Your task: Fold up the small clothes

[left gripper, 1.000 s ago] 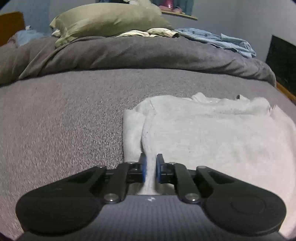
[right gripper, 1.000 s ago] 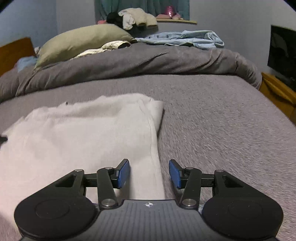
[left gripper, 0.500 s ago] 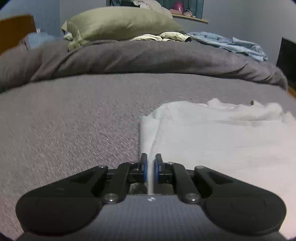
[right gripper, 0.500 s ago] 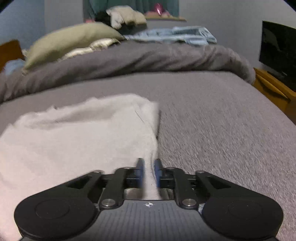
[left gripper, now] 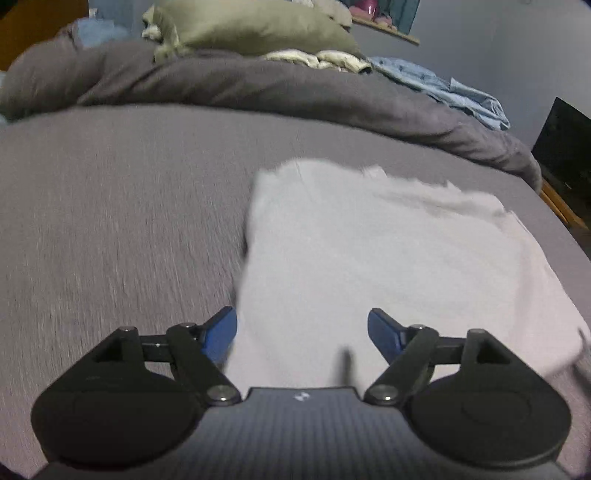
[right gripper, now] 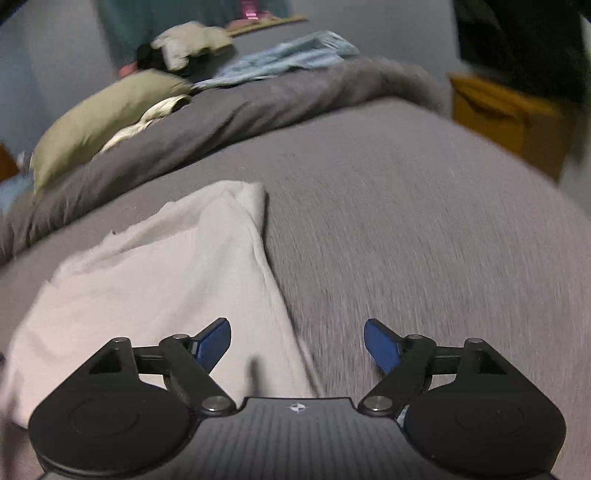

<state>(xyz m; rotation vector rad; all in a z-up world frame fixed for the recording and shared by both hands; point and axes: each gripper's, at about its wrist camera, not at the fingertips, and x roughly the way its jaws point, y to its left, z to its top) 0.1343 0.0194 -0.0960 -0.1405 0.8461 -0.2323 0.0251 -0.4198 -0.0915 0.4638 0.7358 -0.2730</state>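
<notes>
A white folded garment (left gripper: 369, 266) lies flat on the grey bed (left gripper: 110, 221). My left gripper (left gripper: 302, 334) is open and empty, hovering over the garment's near left edge. In the right wrist view the same garment (right gripper: 159, 280) lies left of centre, its right edge running toward me. My right gripper (right gripper: 297, 341) is open and empty, straddling that near right edge. Both views are motion-blurred.
A bunched dark grey duvet (left gripper: 258, 85) crosses the far side of the bed, with an olive pillow (left gripper: 251, 29), cream clothes (left gripper: 321, 59) and a blue garment (left gripper: 443, 88) on it. A wooden cabinet (right gripper: 506, 118) stands at the right. A dark screen (left gripper: 569, 140) is beyond.
Both grippers were shut on the garment's near edges half a second ago. Both have now opened and let go, and the garment lies folded on the bed. Both cameras have tilted.
</notes>
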